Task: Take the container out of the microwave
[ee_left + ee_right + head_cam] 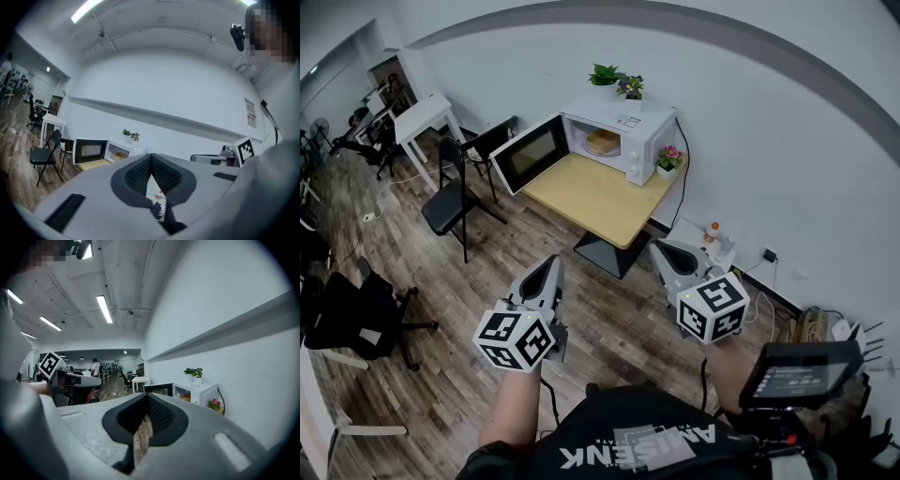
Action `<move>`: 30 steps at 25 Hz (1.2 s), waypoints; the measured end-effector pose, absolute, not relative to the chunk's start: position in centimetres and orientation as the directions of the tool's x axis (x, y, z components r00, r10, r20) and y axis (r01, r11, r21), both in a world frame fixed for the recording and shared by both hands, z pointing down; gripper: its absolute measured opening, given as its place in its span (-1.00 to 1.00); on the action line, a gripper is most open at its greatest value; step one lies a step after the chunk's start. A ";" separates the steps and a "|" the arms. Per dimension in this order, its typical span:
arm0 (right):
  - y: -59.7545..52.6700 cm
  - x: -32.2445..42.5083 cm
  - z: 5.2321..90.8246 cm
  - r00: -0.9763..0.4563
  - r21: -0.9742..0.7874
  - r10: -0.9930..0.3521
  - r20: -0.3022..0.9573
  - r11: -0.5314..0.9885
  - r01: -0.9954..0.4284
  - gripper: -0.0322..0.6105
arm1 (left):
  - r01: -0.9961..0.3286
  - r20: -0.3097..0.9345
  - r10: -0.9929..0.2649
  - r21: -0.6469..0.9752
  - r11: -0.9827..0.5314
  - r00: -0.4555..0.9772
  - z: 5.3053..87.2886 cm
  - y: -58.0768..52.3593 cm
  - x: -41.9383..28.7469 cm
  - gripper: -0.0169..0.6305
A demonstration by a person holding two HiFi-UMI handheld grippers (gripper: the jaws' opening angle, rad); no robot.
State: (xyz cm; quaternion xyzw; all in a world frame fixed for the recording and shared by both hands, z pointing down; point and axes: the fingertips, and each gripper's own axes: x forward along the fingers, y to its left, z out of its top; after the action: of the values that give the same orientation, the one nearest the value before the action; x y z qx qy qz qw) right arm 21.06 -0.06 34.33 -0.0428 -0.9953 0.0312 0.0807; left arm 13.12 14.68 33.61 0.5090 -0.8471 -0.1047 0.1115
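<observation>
Container (pixel 603 142) not yet touched: the left gripper (pixel 549 269) and right gripper (pixel 662 249) both have their jaws pressed together on nothing and hang well short of the table (pixel 591 202). So the reach, grip and lift-out are all left to do, though the microwave (pixel 639 150) door (pixel 528 153) already stands open with the tan container inside. Only the head view shows the floor (pixel 487 281) between tongs and table, while each gripper view shows its own tips meeting, the microwave far off.
</observation>
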 end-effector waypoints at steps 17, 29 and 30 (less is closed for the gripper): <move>0.4 20.9 34.2 -0.989 -0.121 0.076 0.126 0.991 0.061 -0.89 | -0.795 0.081 -0.844 0.301 0.527 -0.530 34.6 17.2 11.7 -0.95; 3.8 16.6 35.2 -0.988 -0.121 0.086 0.132 0.990 0.070 -0.89 | -0.794 0.093 -0.850 0.317 0.518 -0.518 35.6 20.6 7.8 -0.95; 4.1 16.3 35.3 -0.987 -0.122 0.085 0.134 0.990 0.069 -0.89 | -0.792 0.096 -0.851 0.323 0.518 -0.517 35.7 21.0 7.5 -0.95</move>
State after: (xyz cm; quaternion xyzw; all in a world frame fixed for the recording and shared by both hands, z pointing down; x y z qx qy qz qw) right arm 16.25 4.14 35.33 -0.0388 -0.9951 0.0586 0.0699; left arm 7.49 20.97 35.72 0.4761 -0.8626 -0.1202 0.1218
